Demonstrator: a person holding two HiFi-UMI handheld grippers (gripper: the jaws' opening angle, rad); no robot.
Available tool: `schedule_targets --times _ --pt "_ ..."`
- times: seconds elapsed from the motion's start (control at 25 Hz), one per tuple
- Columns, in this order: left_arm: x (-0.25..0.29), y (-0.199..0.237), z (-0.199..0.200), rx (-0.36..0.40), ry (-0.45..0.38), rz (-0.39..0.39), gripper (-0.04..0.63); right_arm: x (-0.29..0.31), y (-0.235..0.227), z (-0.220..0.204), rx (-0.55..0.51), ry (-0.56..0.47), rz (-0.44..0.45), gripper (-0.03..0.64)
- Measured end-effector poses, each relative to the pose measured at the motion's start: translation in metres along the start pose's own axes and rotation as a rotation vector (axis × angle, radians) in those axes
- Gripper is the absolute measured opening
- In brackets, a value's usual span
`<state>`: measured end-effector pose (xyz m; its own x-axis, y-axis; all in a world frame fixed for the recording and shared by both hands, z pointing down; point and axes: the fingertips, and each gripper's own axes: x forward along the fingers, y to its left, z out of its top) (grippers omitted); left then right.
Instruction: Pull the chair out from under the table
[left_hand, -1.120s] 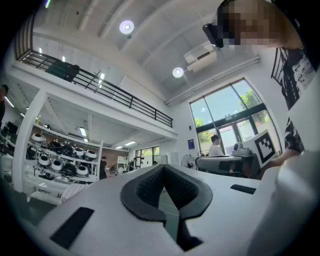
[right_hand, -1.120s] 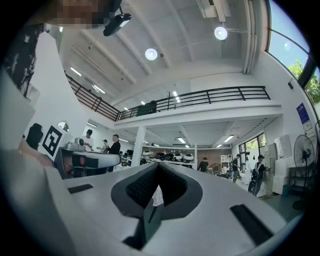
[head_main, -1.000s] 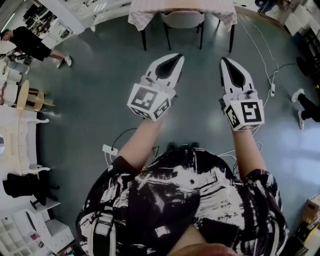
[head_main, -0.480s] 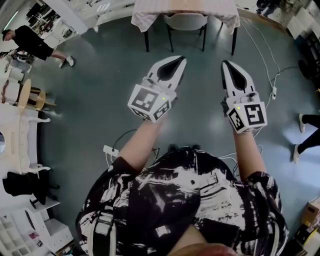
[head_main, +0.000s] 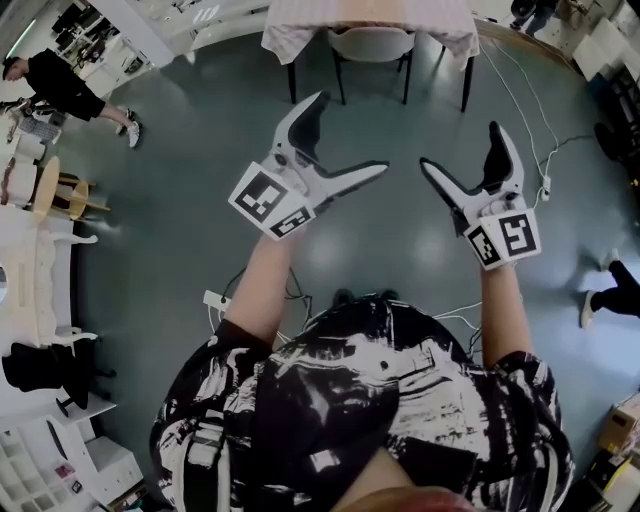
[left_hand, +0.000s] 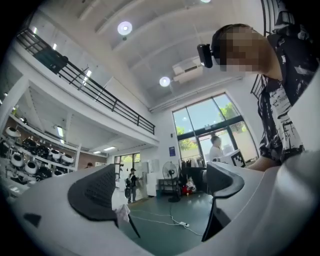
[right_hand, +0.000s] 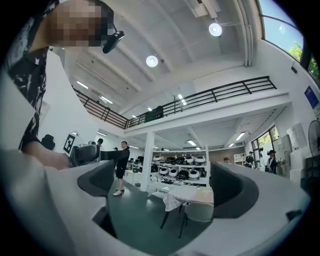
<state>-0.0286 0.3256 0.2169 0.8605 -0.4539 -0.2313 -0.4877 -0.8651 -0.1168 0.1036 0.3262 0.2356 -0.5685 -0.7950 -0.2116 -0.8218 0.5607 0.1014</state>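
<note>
Left tongs (head_main: 352, 132): just spread apart, now released, nothing between them, held over the floor (head_main: 180, 200). Well ahead, the chair (head_main: 370, 42) appears tucked under the cloth-draped worktop (head_main: 300, 22). Right tongs (head_main: 461, 145): likewise just spread wide, empty.

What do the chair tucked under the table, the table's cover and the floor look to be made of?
Chair: pale, smooth back, probably moulded plastic, on thin dark legs that look like metal tube.
Table cover: light cloth, since it hangs in soft folds at the corners.
Floor: grey-green, seamless, slightly glossy with light patches; perhaps coated concrete.
</note>
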Motion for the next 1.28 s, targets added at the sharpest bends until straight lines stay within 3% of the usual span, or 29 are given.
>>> schedule_targets --times 0.28,0.96,1.28 --pt "-0.008 -0.006 -0.01 0.018 0.038 -0.048 0.534 0.001 0.011 0.005 -0.013 -0.009 0.019 0.575" --pt "-0.041 0.039 -0.027 -0.01 0.041 -0.105 0.532 0.03 0.04 -0.017 -0.031 0.048 -0.036 0.575" --pt "0.007 0.074 -0.048 -0.015 0.055 -0.09 0.532 0.057 -0.015 -0.035 -0.008 0.053 -0.032 0.575"
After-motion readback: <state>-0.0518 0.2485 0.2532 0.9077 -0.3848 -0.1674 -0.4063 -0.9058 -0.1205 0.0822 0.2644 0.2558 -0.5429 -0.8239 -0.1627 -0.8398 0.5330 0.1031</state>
